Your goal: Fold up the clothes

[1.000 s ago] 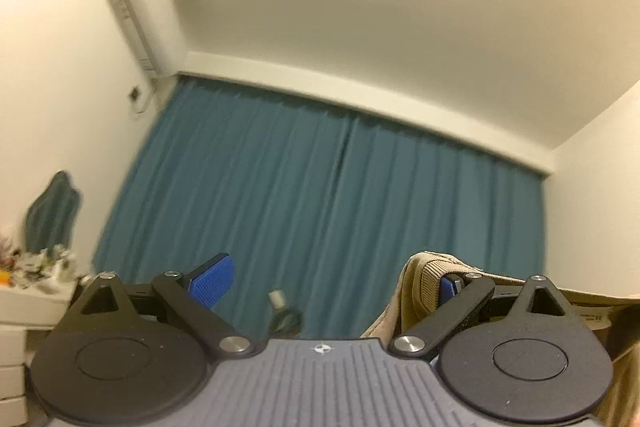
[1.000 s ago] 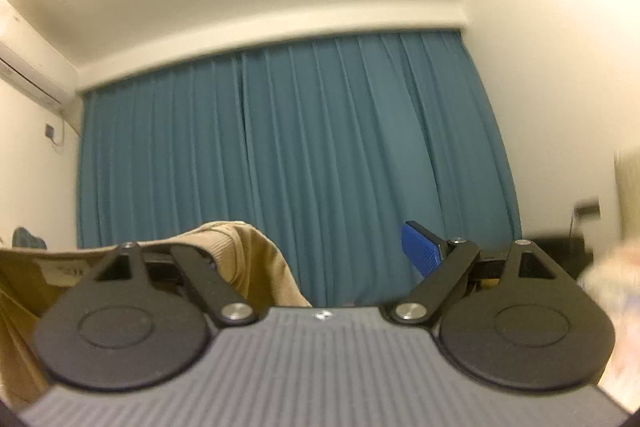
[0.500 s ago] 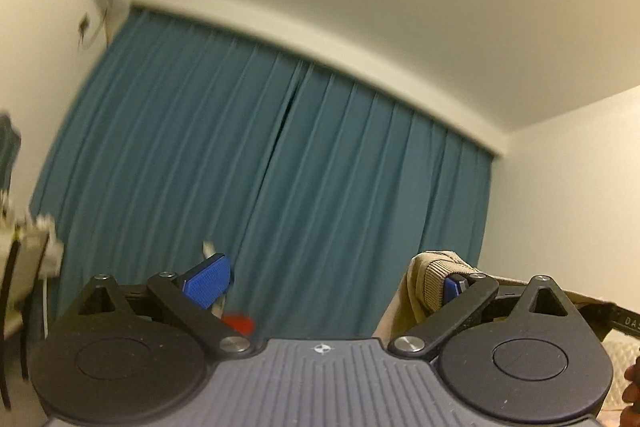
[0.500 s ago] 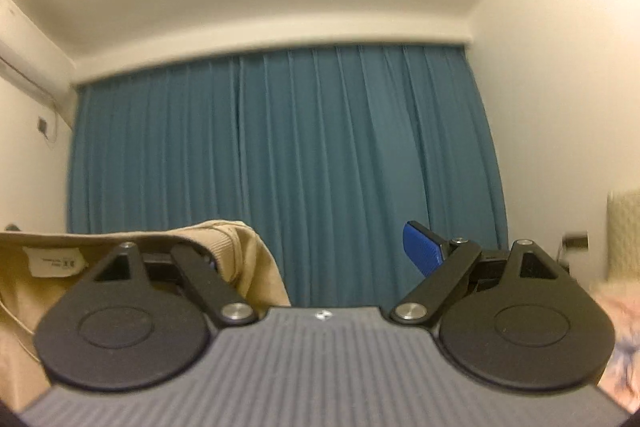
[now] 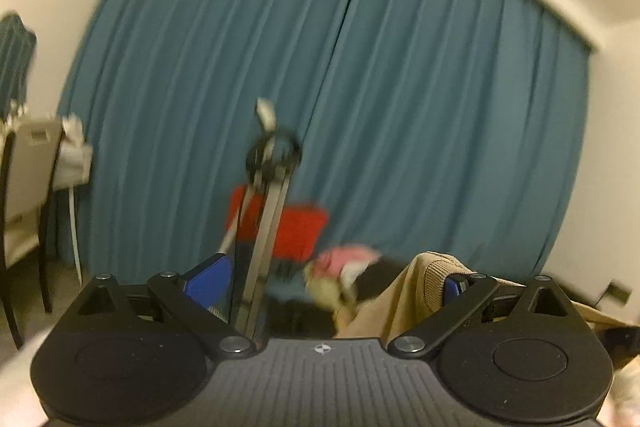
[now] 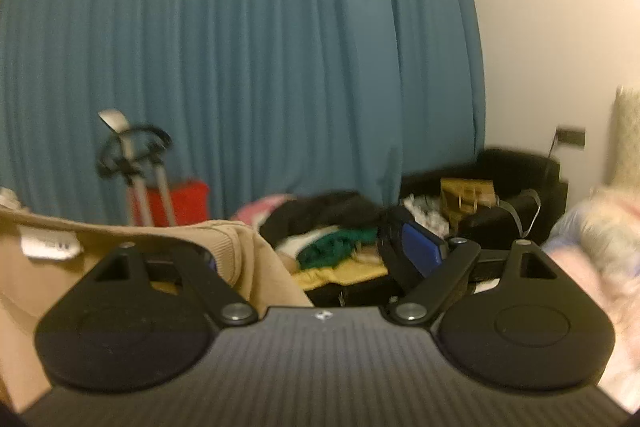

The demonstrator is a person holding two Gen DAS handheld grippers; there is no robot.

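Spreading step is going on: left gripper point(image 5: 326, 281) and right gripper point(image 6: 320, 255), jaws wide, are each carrying the beige sweater point(image 6: 236, 247) draped on one finger; next, laying it flat.

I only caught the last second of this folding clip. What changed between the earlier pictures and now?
Both cameras tipped down: ceiling gave way to the lower room, so a red suitcase and a clothes pile came into view. Nothing was taken or released. The beige garment stays draped over the inner finger of the left gripper and of the right gripper, jaws wide.
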